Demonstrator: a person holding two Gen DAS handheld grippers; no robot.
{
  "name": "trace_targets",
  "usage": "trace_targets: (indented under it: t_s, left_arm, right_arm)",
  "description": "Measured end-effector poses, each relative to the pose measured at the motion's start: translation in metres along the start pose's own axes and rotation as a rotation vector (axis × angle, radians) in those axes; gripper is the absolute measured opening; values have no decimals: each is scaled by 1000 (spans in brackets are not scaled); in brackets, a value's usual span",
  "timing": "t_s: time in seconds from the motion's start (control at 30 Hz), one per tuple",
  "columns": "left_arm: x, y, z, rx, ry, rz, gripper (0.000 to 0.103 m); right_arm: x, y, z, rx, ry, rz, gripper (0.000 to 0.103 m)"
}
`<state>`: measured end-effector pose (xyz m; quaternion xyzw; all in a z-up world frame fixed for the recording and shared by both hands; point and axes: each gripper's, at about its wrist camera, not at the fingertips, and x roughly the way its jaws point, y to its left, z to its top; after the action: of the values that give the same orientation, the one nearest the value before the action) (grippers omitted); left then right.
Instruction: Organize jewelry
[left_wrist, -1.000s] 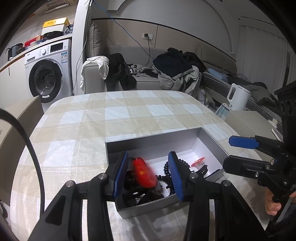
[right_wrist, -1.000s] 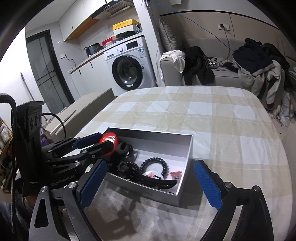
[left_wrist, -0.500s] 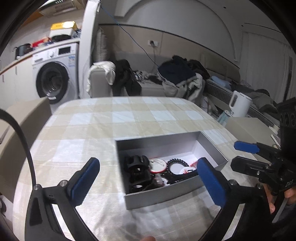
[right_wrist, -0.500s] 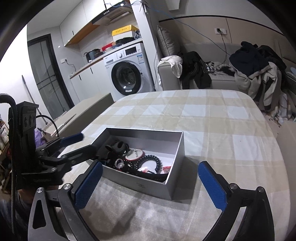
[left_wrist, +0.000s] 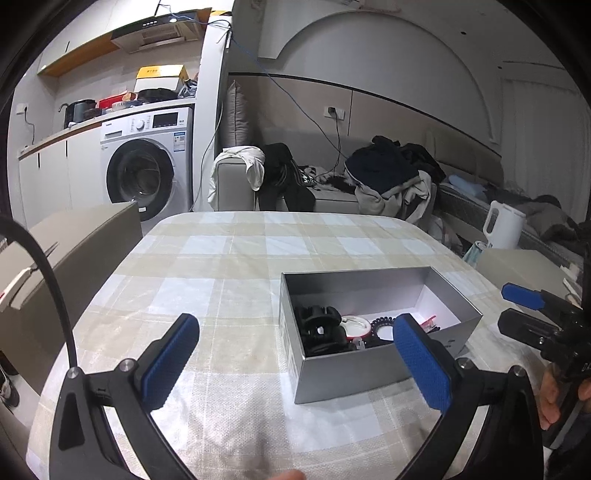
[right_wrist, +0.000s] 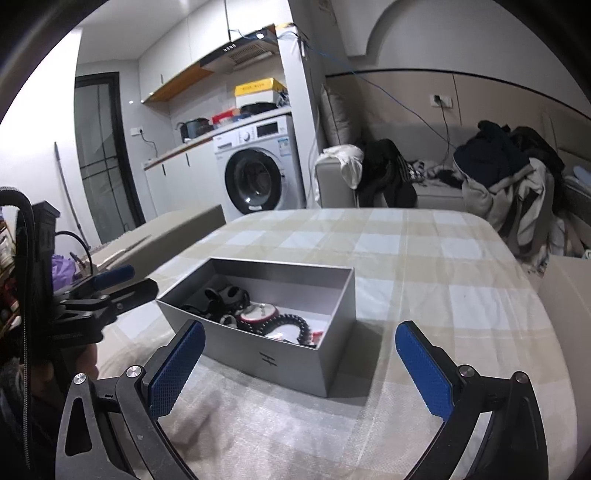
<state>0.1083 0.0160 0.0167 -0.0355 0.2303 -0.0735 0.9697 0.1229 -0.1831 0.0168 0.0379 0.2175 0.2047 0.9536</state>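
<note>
**Jewelry box ahead of two wide-open, empty tongs**

Jewelry box (left_wrist: 380, 332), a grey open-topped carton, sits on the checked tablecloth (left_wrist: 229, 273) just beyond the left gripper (left_wrist: 295, 354). From that gripper it lies forward and toward its right-hand pad, whose blue face overlaps the box's near right corner in the picture; the left-hand pad stands well clear over bare cloth. The jaws are spread as wide as they go and nothing is between them.

Seen from the right gripper (right_wrist: 301, 363), the box (right_wrist: 280, 350) lies straight ahead, its near long wall filling the gap between the two blue pads but beyond their tips. These jaws are likewise fully apart and hold nothing.

Inside the box, nearest the left gripper's side, lie a black claw clip (left_wrist: 319, 326), a round red-rimmed piece (left_wrist: 356, 326) and a black beaded bracelet (right_wrist: 295, 325).

The left wrist view alone shows the right gripper's blue-tipped fingers at the right of the box, a hand (left_wrist: 554, 395) behind them, and a white kettle (left_wrist: 504, 225) beyond. The right wrist view alone shows the small mark on the box's near wall, the left gripper coming in beside the box's far left corner, and a dark door (right_wrist: 103, 155).
</note>
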Motion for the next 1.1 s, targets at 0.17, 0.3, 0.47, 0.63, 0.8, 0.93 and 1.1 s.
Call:
trace_targets:
  t_s: [0.17,0.3,0.47,0.63,0.8,0.93,1.1]
  left_arm:
    - [-4,1,-1,-11,-16,-17,102]
    - [-7,-4,-2,10,-31,-28,102]
    - [-11,-10,-3,47,-52,-57,102]
    - [-13,-15,-3,74,-63,-39,102]
    - [-13,-16,-4,83,-71,-30,102]
    - [-13,-16,-4,81,-70,-29,102]
    - [-13,-16,-4,79,-68,-29,102]
  right_arm:
    - [-8,1,-1,-7,-46,-7,103]
    - [-14,8,-2,-40,-75,-19,103]
    - [-14,12,-2,-61,-81,-13,103]
    - [-14,10,-2,-54,-84,-22,103]
    - [-15,12,-3,-63,-89,-23,103]
    - [-16,14,-4,-71,-92,-25,103]
    - [-16,14,-4,-72,-94,-24,103]
